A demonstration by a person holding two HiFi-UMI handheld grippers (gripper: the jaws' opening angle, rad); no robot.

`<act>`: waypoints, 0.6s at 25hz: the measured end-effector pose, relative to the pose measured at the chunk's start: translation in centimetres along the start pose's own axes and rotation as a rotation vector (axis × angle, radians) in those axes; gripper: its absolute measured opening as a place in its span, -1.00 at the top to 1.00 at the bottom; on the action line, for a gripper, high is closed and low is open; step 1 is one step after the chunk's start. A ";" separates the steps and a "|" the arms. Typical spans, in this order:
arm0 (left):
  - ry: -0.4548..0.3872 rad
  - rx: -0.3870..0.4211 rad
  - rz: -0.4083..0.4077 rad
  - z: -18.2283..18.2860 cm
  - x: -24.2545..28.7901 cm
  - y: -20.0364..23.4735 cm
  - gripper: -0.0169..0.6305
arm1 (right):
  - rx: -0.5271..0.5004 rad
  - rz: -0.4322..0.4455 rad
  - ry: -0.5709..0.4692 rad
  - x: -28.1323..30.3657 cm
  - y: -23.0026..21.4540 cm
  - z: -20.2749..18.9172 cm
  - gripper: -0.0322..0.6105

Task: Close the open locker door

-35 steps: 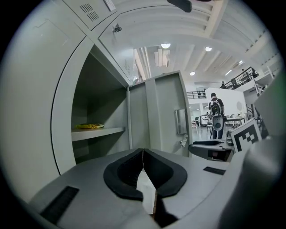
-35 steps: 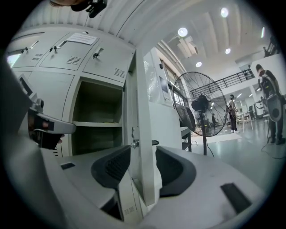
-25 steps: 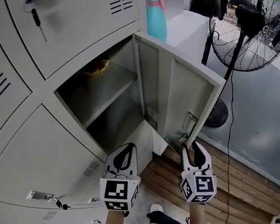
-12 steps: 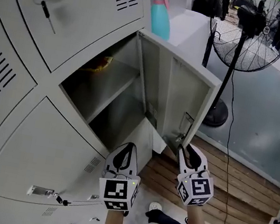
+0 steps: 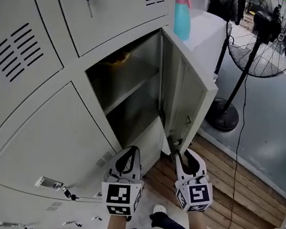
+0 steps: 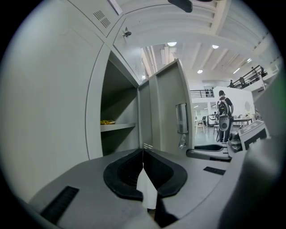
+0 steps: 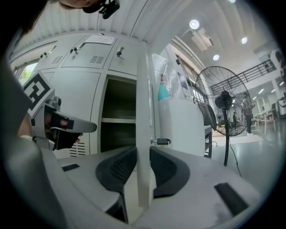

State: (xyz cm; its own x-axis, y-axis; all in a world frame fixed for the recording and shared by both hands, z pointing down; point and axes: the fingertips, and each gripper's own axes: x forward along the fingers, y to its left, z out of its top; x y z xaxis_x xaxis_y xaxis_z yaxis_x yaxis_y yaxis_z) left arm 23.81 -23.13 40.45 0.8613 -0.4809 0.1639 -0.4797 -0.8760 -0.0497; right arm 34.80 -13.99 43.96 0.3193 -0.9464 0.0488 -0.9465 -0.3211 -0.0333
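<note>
Grey locker bank [image 5: 32, 119] with 1 compartment open; its locker door [image 5: 188, 92] stands partly swung out. At the door's lower free edge the right tongs [image 5: 178, 155] have just been closing and pinch that edge. Left of the door, the left tongs [image 5: 131, 150] are pressed together, empty.

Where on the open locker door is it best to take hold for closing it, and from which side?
Grip the locker door on its free vertical edge, low, below the latch. Come edge-on from the front: the door is a thin flat sheet standing open toward you, so a narrow grip fits there.
</note>
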 end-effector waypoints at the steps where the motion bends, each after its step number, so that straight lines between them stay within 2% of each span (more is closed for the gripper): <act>1: -0.001 -0.001 0.008 0.0 -0.3 0.4 0.92 | -0.001 0.007 -0.001 0.1 0.5 0.0 0.61; 15: 0.001 -0.016 0.120 -0.7 -5.0 4.9 0.92 | -0.020 0.091 -0.004 2.0 5.8 0.0 0.55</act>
State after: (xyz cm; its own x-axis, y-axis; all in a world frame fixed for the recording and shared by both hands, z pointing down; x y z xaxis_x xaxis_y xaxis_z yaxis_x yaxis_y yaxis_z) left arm 17.07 -24.96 40.11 0.7975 -0.5820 0.1588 -0.5817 -0.8117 -0.0534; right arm 29.98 -17.75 43.89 0.2322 -0.9717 0.0425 -0.9723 -0.2331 -0.0170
